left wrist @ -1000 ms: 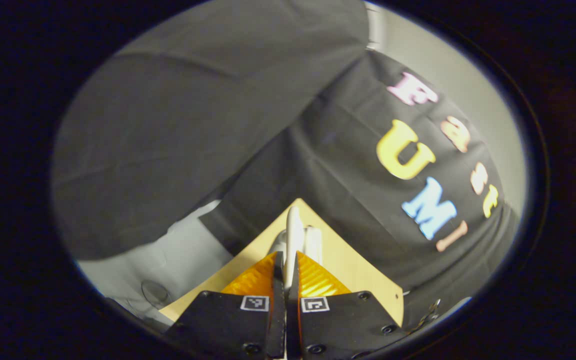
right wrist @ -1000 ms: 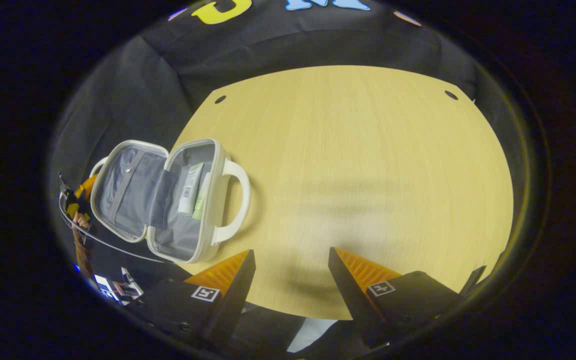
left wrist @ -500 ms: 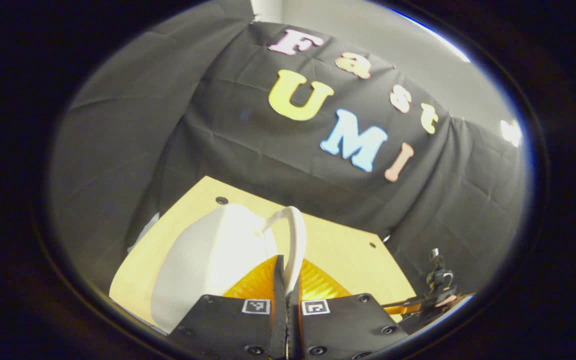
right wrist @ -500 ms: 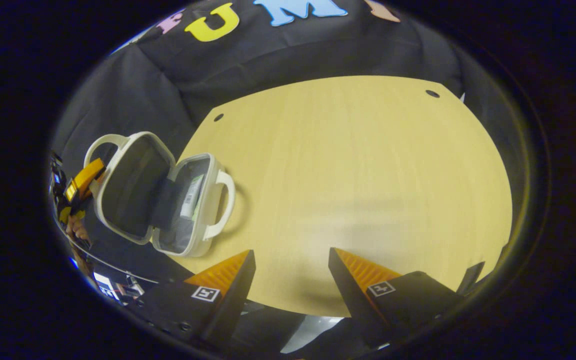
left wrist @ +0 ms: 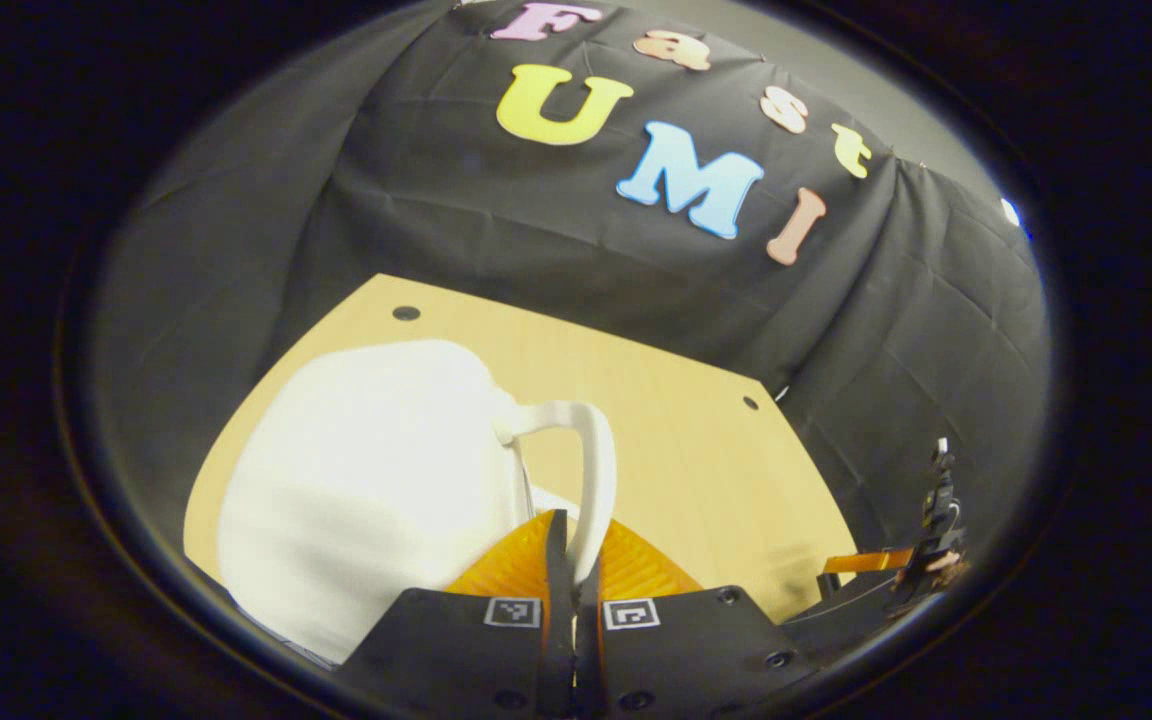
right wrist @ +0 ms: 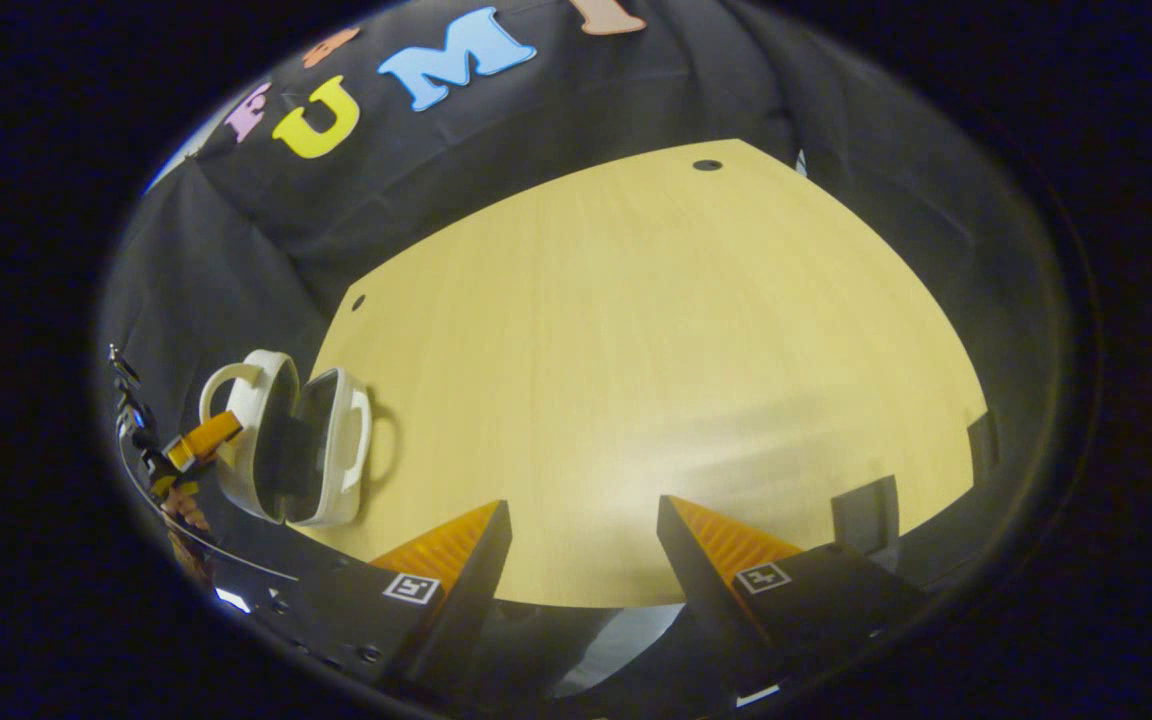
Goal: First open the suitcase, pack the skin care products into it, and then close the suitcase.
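In the right gripper view the small white suitcase (right wrist: 331, 455) stands at the table's left edge, its lid (right wrist: 248, 430) raised close to the base with only a narrow dark gap between them. What lies inside cannot be made out. My left gripper (right wrist: 201, 440) is shut on the lid's handle (right wrist: 221, 385). The left gripper view shows the lid's white outer shell (left wrist: 366, 480) large at the left, with that handle (left wrist: 594, 470) pinched in my left gripper (left wrist: 574, 545). My right gripper (right wrist: 581, 520) hangs open over the table's front edge, nothing between its fingers.
The light wooden table (right wrist: 656, 330) stretches wide to the right of the suitcase, with small holes (right wrist: 707, 164) near its far corners. A dark block (right wrist: 861, 508) juts up at the near right edge. Black cloth walls surround the table.
The lid has swung up from lying flat open to nearly shut against the base, carried by my left gripper. The right gripper view has turned, so the suitcase sits smaller and farther left.
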